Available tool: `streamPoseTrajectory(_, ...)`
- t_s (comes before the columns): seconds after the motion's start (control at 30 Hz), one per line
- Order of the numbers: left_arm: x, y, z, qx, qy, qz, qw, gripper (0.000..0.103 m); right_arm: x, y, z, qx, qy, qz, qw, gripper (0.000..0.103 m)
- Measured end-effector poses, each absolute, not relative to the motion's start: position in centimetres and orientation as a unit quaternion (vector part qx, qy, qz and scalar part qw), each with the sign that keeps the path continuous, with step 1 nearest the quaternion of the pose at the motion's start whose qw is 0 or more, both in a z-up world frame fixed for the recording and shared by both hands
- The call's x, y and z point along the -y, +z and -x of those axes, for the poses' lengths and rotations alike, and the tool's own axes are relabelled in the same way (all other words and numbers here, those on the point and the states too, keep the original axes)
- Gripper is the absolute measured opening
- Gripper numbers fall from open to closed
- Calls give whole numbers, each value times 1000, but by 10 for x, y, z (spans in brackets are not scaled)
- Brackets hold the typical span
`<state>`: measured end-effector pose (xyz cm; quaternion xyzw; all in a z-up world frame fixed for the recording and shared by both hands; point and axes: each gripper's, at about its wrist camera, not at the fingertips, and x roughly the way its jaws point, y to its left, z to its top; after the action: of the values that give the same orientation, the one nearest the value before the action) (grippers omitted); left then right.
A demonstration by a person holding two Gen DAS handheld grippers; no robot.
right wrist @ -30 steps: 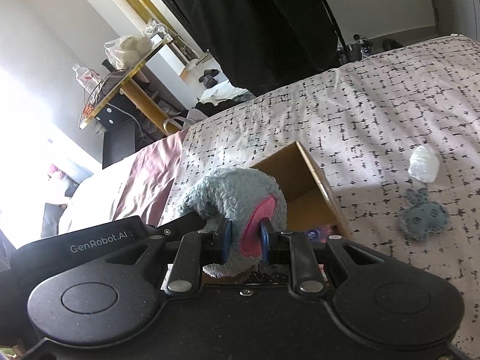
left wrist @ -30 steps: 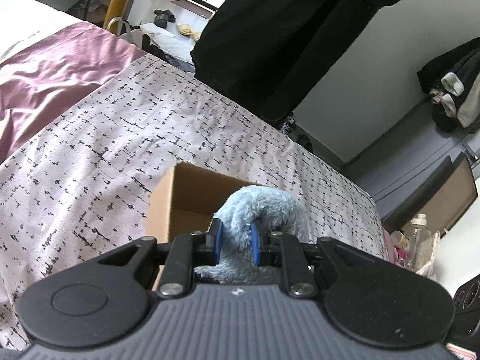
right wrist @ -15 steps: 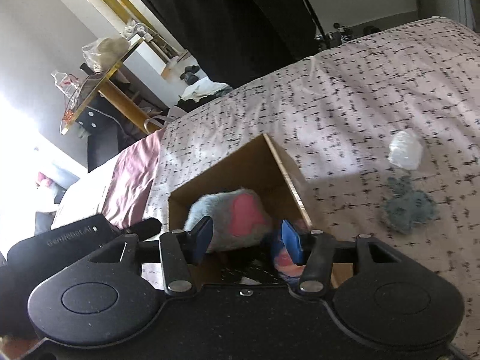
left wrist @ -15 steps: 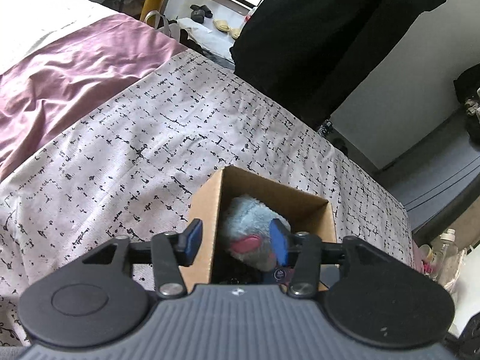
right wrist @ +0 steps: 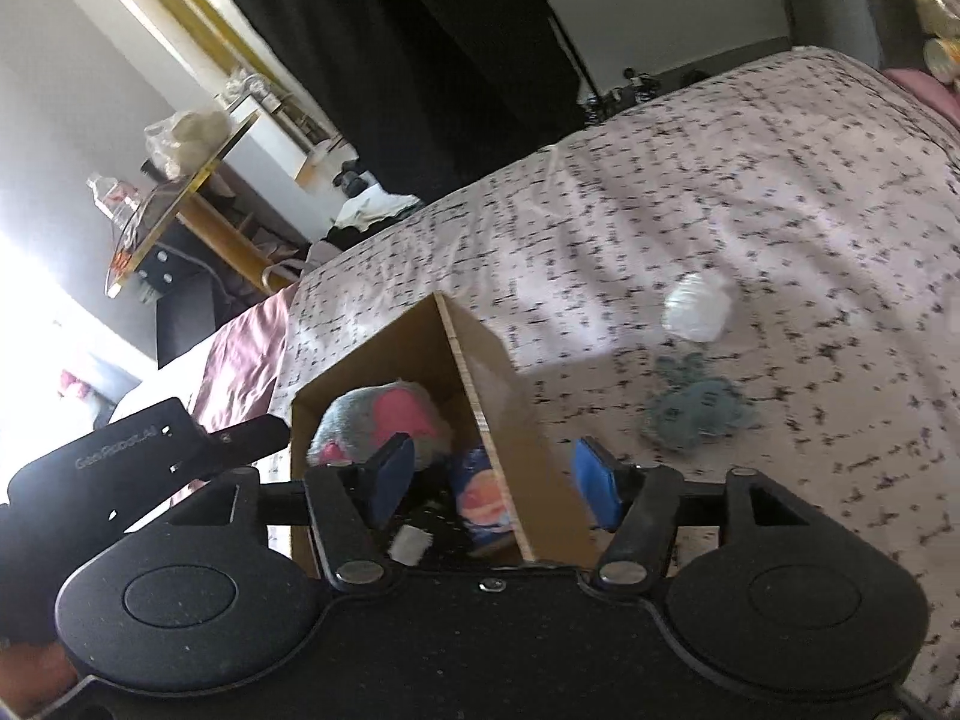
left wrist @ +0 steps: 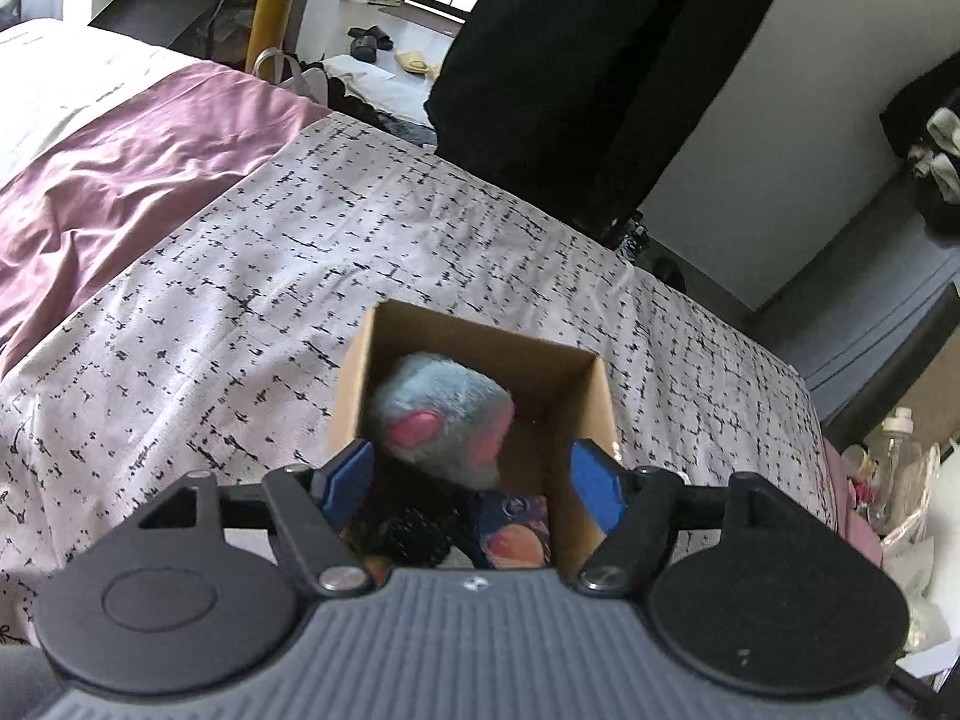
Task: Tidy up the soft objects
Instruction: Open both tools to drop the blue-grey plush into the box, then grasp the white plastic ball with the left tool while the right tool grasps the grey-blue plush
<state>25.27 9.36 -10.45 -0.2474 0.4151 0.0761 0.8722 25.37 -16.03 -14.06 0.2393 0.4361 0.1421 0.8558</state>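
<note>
A light blue plush toy with pink patches (left wrist: 441, 420) lies inside an open cardboard box (left wrist: 474, 342) on the bed; it also shows in the right wrist view (right wrist: 384, 420) inside the box (right wrist: 480, 396). My left gripper (left wrist: 474, 480) is open and empty just above the box opening. My right gripper (right wrist: 495, 483) is open and empty, straddling the box's right wall. Other soft things, dark and blue-orange (right wrist: 480, 492), lie in the box bottom. A small grey-blue plush (right wrist: 696, 411) and a white soft object (right wrist: 696, 306) lie on the bedspread to the right.
The bed has a pale cover with black dashes (left wrist: 240, 276) and a mauve sheet (left wrist: 120, 174) at the left. A person in black (left wrist: 600, 60) stands at the far bedside. A glass-topped side table (right wrist: 174, 204) stands beyond the bed. Bottles (left wrist: 894, 456) sit at the right.
Both grippers were shut on the blue plush above the box. They opened, the plush dropped into the box, and both grippers have pulled back a little and widened.
</note>
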Motion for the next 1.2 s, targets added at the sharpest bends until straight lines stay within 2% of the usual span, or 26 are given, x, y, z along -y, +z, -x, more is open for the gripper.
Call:
streamPoseTrajectory(0.73, -4, -98, -266, -432, 19, 191, 881, 73, 237, -167, -262, -441, 108, -263, 851, 62)
streamPoseTrajectory(1.2, 37, -113, -305, -442, -10, 160, 883, 72, 248, -221, -298, -468, 118, -295, 824, 61)
